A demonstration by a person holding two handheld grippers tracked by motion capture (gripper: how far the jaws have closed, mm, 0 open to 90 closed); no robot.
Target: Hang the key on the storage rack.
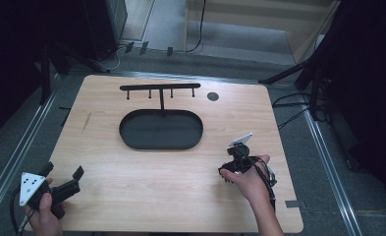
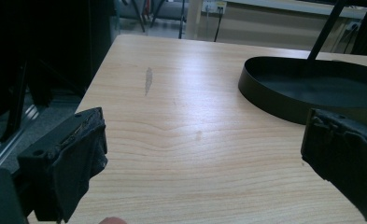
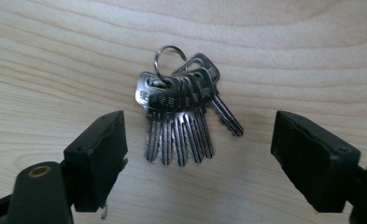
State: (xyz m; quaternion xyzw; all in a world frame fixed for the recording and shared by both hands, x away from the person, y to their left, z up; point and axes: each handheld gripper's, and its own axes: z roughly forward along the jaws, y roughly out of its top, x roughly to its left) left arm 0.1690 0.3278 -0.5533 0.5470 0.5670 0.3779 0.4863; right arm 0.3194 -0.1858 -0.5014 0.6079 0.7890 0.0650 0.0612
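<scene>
While right tool (image 3: pixel 197 140) gapes, six keys (image 3: pixel 186 116) on one ring (image 3: pixel 169 60).

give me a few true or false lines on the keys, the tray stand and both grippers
1. The bunch of keys lies flat on the wooden table. True.
2. The right gripper is shut on the keys. False: its jaws stand open on either side of them.
3. The keys hang from a hook on the black tray stand. False: they lie on the table, and the hooks look bare.
4. The left gripper is open with nothing between its jaws. True.
5. The keys share one ring. True.
</scene>
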